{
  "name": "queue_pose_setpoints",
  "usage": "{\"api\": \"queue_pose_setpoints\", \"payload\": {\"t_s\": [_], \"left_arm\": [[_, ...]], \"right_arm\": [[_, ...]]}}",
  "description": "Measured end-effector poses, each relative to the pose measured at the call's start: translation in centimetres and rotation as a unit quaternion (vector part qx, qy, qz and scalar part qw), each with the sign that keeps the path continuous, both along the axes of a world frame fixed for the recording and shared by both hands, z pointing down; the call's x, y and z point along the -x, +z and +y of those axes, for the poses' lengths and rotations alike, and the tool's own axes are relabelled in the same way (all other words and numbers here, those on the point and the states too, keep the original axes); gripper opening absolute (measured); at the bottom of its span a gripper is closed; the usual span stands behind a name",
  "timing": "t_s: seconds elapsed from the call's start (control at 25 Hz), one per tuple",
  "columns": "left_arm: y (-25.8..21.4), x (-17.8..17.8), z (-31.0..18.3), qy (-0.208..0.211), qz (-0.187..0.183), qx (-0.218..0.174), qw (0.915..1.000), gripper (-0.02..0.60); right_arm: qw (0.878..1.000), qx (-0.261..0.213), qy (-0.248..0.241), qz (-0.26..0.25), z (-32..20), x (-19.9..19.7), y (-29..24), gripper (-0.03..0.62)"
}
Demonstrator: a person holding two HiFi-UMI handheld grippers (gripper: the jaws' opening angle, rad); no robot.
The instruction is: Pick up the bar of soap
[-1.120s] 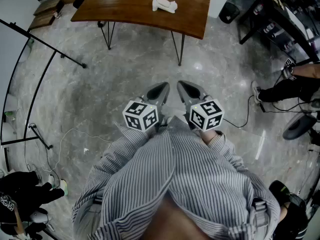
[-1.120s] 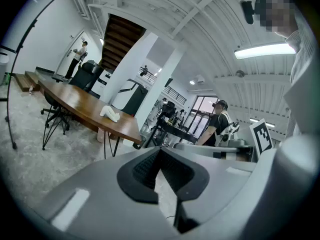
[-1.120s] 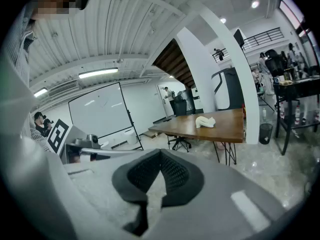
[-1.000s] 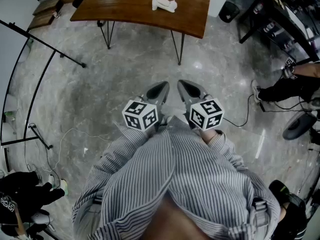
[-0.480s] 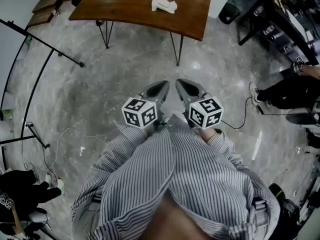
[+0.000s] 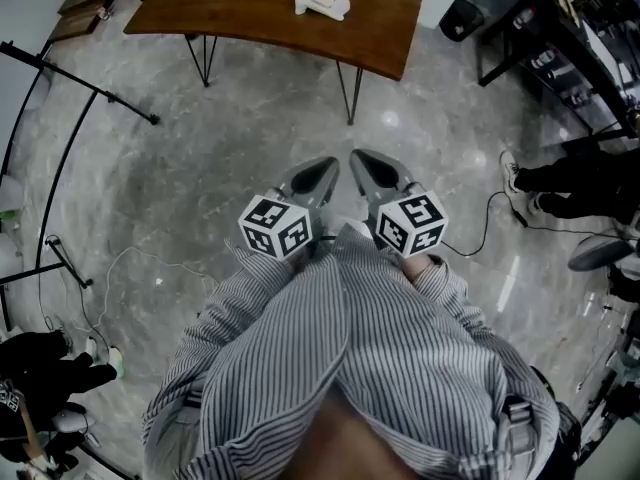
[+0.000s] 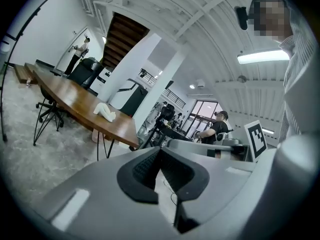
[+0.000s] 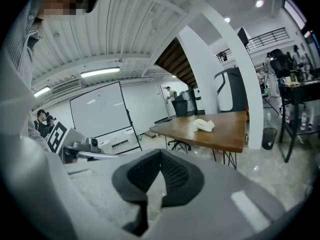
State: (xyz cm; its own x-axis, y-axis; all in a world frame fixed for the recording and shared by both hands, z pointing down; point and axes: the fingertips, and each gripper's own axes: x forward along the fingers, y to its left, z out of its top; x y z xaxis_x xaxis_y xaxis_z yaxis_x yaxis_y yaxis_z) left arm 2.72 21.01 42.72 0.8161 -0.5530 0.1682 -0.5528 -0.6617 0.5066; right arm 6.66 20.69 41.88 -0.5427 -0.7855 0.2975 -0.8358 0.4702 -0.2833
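With jaws shut and empty, left gripper (image 6: 322, 172) and right gripper (image 6: 362, 164) should approach the soap (image 6: 321, 2) at 12 o'clock, opening first.

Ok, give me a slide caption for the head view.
Person stands short of the table, left claw and right claw shut and empty; soap lies ahead.

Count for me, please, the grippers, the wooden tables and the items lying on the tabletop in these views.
Grippers: 2, the left gripper and the right gripper, both empty with jaws together
Wooden table: 1
White bar of soap on the tabletop: 1
Total: 4
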Motion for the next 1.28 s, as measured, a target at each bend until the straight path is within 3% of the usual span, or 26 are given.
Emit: {"api": "queue_pose_setpoints", "payload": {"t_s": [0.36, 0.56, 0.96, 1.28], "left_arm": [[2.5, -1.0, -7.0, 0.013, -0.012, 0.018, 0.9997, 0.000], [2.4, -1.8, -15.4, 0.024, -0.007, 0.013, 0.9996, 0.002], [0.0, -1.3, -33.5, 0.047, -0.031, -0.017, 0.9983, 0.002], [0.1, -1.6, -40.6, 0.041, -0.027, -0.009, 0.9988, 0.001]], "right_arm": [[1.000, 0.020, 0.016, -0.004, -7.0, -1.2, 2.3, 0.000], [1.000, 0.017, 0.022, 0.001, -14.7, -2.0, 2.6, 0.000], [0.999, 0.005, 0.051, 0.003, -32.5, -2.0, 0.2, 0.000], [0.999, 0.017, 0.031, 0.011, -39.6, -0.8, 0.5, 0.000]]}}
